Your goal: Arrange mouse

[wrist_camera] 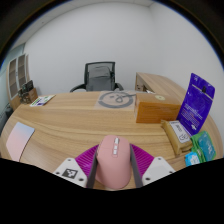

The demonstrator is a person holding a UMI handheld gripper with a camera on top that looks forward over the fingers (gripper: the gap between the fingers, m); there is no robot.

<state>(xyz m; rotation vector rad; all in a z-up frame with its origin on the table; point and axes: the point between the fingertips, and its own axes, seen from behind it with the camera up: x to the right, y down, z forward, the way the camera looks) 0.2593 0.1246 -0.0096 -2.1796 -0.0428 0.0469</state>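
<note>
A pink computer mouse [112, 160] sits between my two fingers, its nose pointing forward over the wooden table [70, 125]. The magenta pads [133, 162] press against both of its sides. My gripper [112, 168] is shut on the mouse and holds it just above the table's near edge. The mouse's rear end is hidden below the fingers.
A grey round mat [114, 101] with a cable lies at the far side of the table. A wooden box [157, 108] stands to the right, with a purple package [198, 100] and green packets [203, 146] beyond it. An office chair [99, 75] stands behind. A pink sheet [18, 143] lies left.
</note>
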